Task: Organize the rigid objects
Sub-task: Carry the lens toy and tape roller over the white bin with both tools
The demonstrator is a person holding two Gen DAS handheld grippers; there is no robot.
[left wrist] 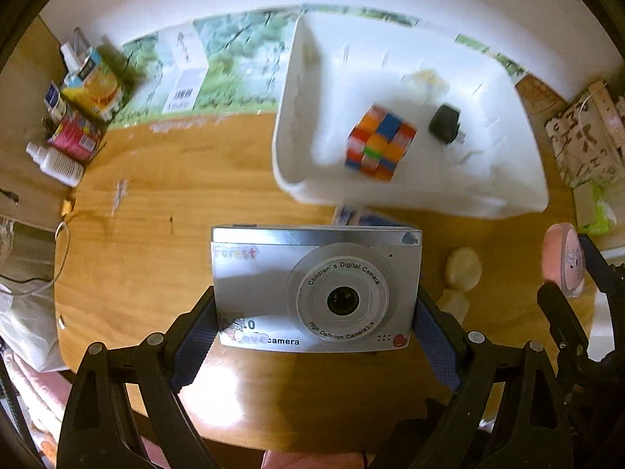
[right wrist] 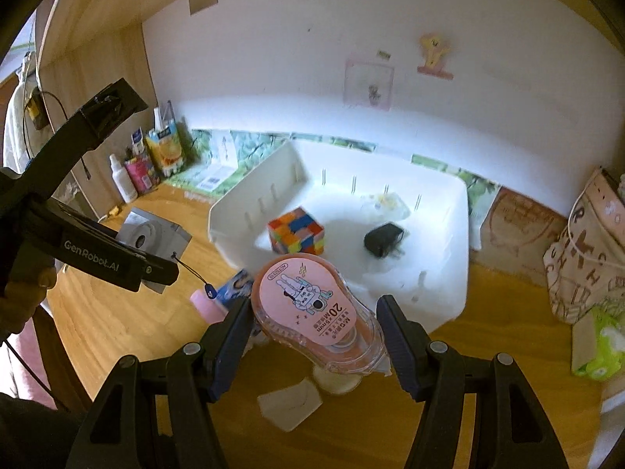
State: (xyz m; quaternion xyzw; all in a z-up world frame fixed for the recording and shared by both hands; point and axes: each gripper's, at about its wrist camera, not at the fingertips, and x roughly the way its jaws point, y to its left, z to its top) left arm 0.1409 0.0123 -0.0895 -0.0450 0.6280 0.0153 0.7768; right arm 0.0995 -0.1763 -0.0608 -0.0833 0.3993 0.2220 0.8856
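A silver children's digital camera [left wrist: 316, 289] hangs above the wooden table, lens toward me, with my left gripper [left wrist: 314, 312] shut on its two short sides. My right gripper [right wrist: 312, 312] is shut on a pink correction tape dispenser [right wrist: 308, 305] with a clear shell, held just in front of the white bin [right wrist: 445, 305]. Inside the bin lie a colourful puzzle cube [right wrist: 297, 236] and a black charger plug [right wrist: 384, 240]. The right wrist view also has the left gripper [right wrist: 148, 264] with the camera [right wrist: 150, 234] at the left. In the left wrist view, the right gripper [left wrist: 566, 273] stands at the right edge.
A juice carton [left wrist: 93, 82], a pink can [left wrist: 76, 136] and a white bottle [left wrist: 58, 164] crowd the back left corner. A patterned bag [right wrist: 586, 254] and a green packet [right wrist: 601, 351] stand at the right. A cream round object [left wrist: 463, 269], a paper scrap [right wrist: 289, 398] and a blue packet [right wrist: 238, 285] lie before the bin.
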